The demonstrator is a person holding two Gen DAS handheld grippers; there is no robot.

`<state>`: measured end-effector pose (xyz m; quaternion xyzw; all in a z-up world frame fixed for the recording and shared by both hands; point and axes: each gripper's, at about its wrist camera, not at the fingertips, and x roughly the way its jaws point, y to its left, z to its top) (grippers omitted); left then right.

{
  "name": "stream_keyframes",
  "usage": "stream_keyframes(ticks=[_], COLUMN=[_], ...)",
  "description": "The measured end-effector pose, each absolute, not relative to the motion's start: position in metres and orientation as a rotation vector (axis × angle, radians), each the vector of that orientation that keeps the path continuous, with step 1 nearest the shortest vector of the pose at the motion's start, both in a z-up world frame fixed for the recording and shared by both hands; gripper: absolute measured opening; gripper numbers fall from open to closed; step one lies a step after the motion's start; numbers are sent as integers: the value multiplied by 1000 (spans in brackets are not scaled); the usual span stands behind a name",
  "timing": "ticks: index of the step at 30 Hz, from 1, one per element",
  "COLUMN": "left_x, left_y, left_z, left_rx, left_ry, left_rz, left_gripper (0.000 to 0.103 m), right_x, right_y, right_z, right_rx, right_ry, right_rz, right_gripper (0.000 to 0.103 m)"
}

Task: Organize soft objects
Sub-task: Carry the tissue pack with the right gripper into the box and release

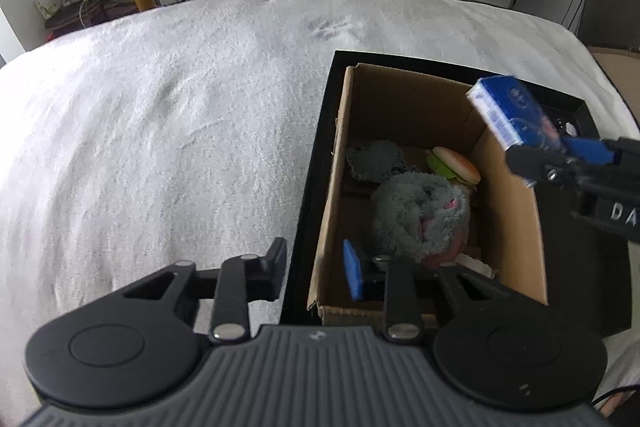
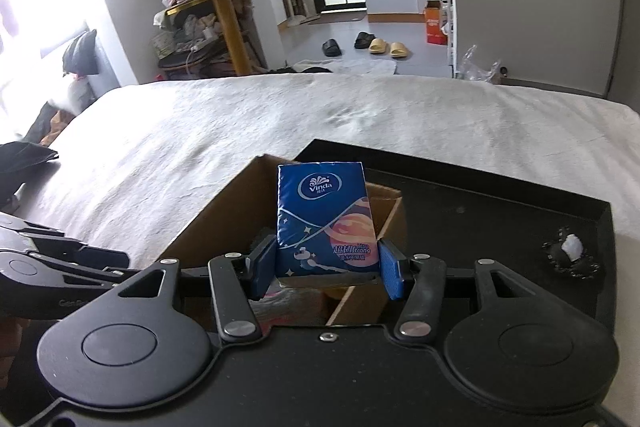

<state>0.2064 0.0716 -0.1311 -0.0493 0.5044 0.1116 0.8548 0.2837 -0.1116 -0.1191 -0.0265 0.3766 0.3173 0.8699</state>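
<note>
since the right hand-held gripper (image 2: 326,269) is clamped on the lower end of the blue tissue pack (image 2: 325,215), held upright above the cardboard box (image 1: 416,123), the judgement is to carry it inward over the open middle, lower, then release. the left hand-held gripper (image 1: 316,269) hovers wide apart and empty, straddling the box's near left wall. inside lie a grey plush (image 1: 420,215) and burger toy (image 1: 456,167); the box sits in a black tray (image 2: 480,203) on the white bed (image 1: 180,115).

Between the right gripper's (image 2: 326,269) ribbed blue pads, a glossy plastic-wrapped tissue pack (image 2: 326,219); below it, a matt cardboard box (image 1: 512,211) on fuzzy white cloth (image 1: 160,131).
</note>
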Motion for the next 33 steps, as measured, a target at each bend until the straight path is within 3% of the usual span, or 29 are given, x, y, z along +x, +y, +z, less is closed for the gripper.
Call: stream_keyframes(ticks=[11, 33], left_x=[201, 205], left_y=[86, 91], left_z=[-146, -148], left_rx=[-196, -212], left_ry=[1070, 1089], left_rz=[178, 167], left_gripper=[8, 9], right_x=[268, 265], right_y=[-89, -75], right_z=[-122, -134], right_rx=[-18, 76], right_ry=[863, 1002], right_rz=[722, 792], right_gripper=[52, 59])
